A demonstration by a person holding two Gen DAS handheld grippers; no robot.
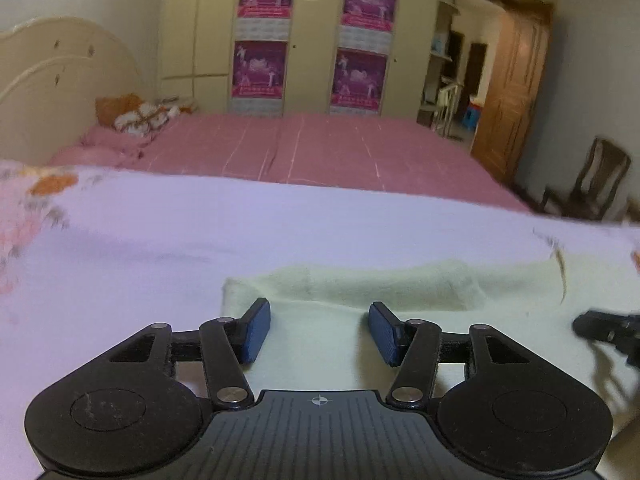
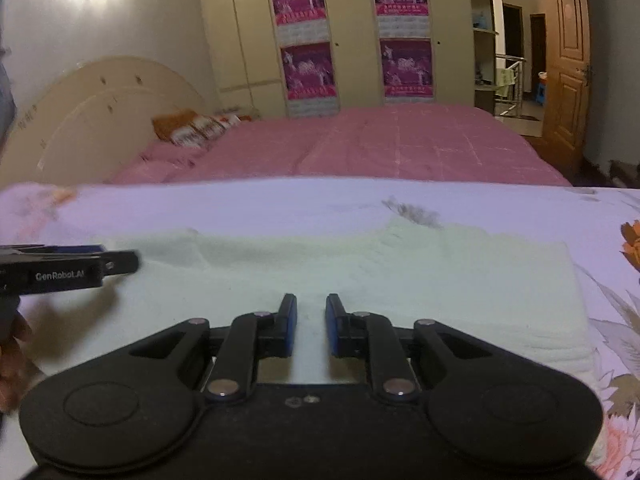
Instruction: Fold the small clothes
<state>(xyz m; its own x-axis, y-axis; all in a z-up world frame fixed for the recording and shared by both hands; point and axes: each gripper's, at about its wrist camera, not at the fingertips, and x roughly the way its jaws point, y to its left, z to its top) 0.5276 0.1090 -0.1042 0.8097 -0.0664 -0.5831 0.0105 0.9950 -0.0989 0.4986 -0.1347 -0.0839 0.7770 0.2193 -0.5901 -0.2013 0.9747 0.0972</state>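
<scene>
A pale yellow-green small garment (image 1: 360, 280) lies flat on a white floral sheet (image 1: 140, 240); it also shows in the right wrist view (image 2: 420, 272). My left gripper (image 1: 320, 330) is open and empty, low over the garment's left part. My right gripper (image 2: 311, 328) has its jaws a narrow gap apart with nothing between them, over the garment's near edge. The right gripper's tip shows at the right edge of the left wrist view (image 1: 608, 330). The left gripper shows side-on at the left of the right wrist view (image 2: 72, 268).
A pink bed (image 2: 380, 144) with a cream headboard (image 2: 100, 112) and pillows (image 2: 196, 128) lies beyond the sheet. A wardrobe with purple posters (image 2: 352, 32) stands behind. A wooden door (image 2: 568, 80) and a chair (image 1: 592, 184) are at the right.
</scene>
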